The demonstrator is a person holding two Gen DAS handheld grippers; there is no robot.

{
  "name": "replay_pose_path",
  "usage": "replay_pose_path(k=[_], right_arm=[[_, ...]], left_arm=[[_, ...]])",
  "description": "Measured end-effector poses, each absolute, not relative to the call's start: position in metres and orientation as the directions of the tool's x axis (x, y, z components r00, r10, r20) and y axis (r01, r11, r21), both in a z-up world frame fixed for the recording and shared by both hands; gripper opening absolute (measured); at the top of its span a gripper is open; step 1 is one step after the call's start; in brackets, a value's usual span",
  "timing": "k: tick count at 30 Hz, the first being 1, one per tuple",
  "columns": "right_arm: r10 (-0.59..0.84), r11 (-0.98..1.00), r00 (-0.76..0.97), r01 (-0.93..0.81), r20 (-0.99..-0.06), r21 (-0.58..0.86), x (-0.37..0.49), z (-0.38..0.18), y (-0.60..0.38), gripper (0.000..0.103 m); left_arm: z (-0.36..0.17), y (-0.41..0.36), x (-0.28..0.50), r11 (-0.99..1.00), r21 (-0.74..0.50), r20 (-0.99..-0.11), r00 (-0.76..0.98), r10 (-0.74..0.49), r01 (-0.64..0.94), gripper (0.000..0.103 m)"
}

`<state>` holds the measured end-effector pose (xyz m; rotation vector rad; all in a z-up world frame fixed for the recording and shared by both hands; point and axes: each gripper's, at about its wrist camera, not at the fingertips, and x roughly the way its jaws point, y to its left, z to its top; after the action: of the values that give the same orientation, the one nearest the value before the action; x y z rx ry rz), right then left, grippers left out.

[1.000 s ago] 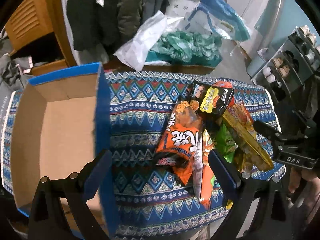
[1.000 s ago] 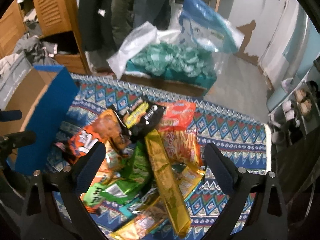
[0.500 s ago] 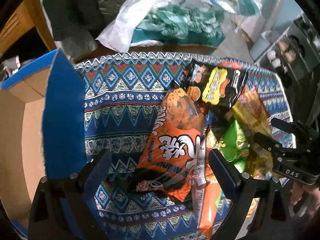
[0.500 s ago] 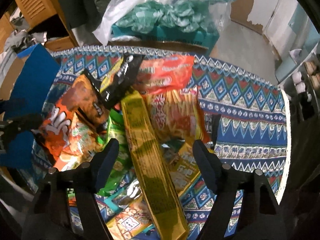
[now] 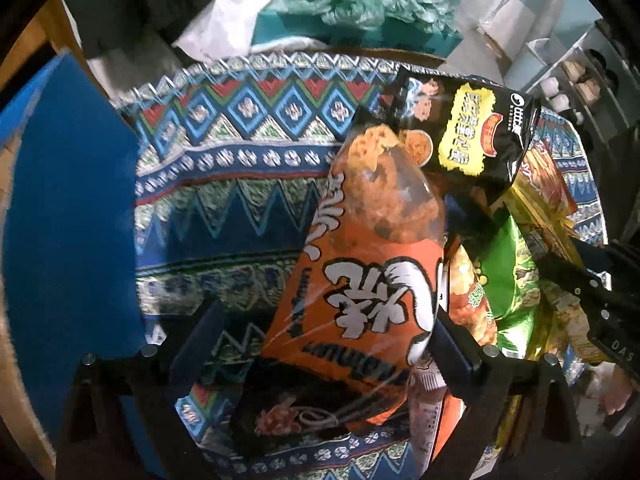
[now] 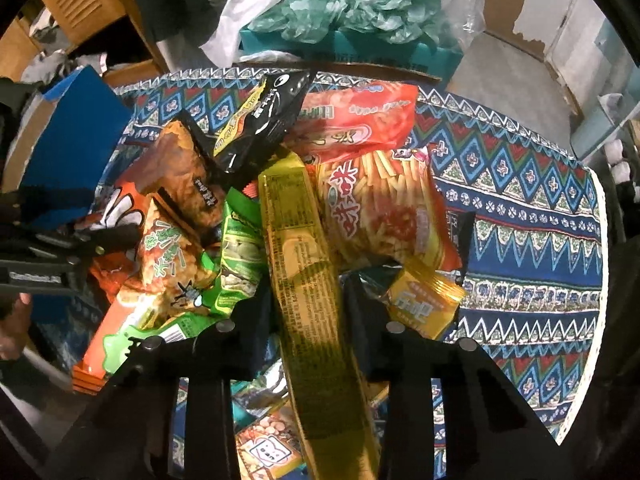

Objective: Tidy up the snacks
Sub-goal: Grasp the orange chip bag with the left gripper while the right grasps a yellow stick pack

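Note:
A heap of snack bags lies on the patterned cloth [image 5: 248, 168]. My left gripper [image 5: 326, 338] is open, its fingers on either side of a big orange snack bag [image 5: 360, 280]. My right gripper [image 6: 306, 304] has its fingers closed in on a long yellow packet [image 6: 304, 264] that runs between them. Around these lie a black and yellow bag [image 6: 260, 124], a red fries bag [image 6: 380, 208], a green bag [image 6: 236, 260] and a small yellow packet [image 6: 424, 300]. The right gripper also shows at the right of the left wrist view [image 5: 576, 276].
An open cardboard box with a blue flap [image 5: 68, 216] stands at the left edge of the cloth. Behind the cloth are a teal box with crumpled plastic [image 6: 344, 20] and a white bag [image 6: 248, 12]. The cloth's right part [image 6: 532, 208] is bare.
Both grippers have moved down and in toward the heap. The left now straddles the orange bag. The right gripper's fingers have narrowed onto the long yellow packet.

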<state>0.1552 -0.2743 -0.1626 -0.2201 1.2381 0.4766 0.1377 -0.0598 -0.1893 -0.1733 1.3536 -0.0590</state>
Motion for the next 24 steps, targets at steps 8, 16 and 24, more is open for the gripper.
replay_pose_path(k=[8,16,24], right_arm=[[0.222,0.88,0.265,-0.469,-0.938,0.076,0.149,-0.156,-0.266,0.027],[0.25,0.896,0.288,-0.43,-0.924,0.108,0.14,-0.141,-0.269,0.027],[0.295,0.906,0.311,-0.392,-0.903,0.161,0.129,-0.121,-0.271,0.027]], left_arm=[[-0.18,-0.071,0.131,0.99,-0.144,-0.961,0.238,-0.137,-0.01,0.064],[-0.153,-0.066,0.119,0.995,-0.099,-0.946,0.312,-0.086,-0.027,0.053],[-0.135,-0.052,0.105,0.99,-0.117,-0.935,0.344,-0.084,-0.077,0.053]])
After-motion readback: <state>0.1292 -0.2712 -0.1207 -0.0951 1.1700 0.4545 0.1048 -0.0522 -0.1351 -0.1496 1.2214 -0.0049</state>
